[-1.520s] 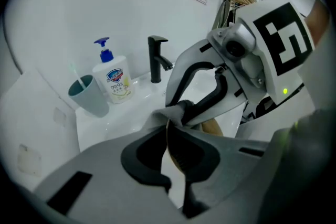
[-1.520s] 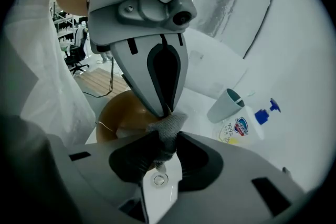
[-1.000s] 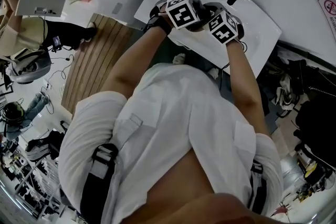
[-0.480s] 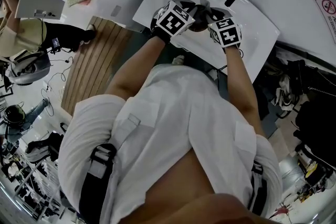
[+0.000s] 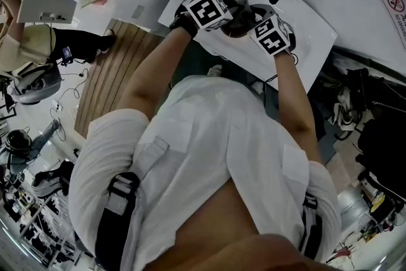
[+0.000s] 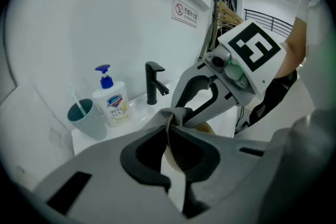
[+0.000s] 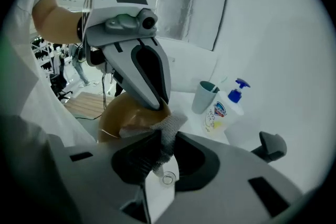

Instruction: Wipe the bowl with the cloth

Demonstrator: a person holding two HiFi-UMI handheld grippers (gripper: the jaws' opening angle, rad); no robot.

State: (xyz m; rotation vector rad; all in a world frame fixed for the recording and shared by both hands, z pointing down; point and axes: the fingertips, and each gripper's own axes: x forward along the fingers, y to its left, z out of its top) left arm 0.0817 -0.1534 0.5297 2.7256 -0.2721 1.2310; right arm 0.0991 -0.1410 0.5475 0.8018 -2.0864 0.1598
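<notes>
A brown bowl (image 7: 123, 113) hangs tilted over the white sink (image 5: 304, 41), between my two grippers. My left gripper (image 6: 172, 131) is shut on the bowl's thin rim (image 6: 169, 136). In the head view the left gripper (image 5: 219, 9) is left of the dark bowl (image 5: 244, 22) and the right gripper (image 5: 260, 25) is right of it. A grey knitted cloth (image 7: 168, 126) lies over the rim and hangs down between the right gripper's (image 7: 163, 147) jaws. Those jaws have just been opening; the cloth rests against one pad, with a gap beside it.
A black faucet (image 6: 154, 81) stands at the back of the sink. Beside it are a pump soap bottle (image 7: 226, 107) and a teal cup (image 7: 203, 96) holding a toothbrush. The drain (image 7: 167, 179) shows below the right jaws. A wall stands close behind.
Both grippers stay over the sink with the bowl between them. The marker cubes have shifted and turned a little.
</notes>
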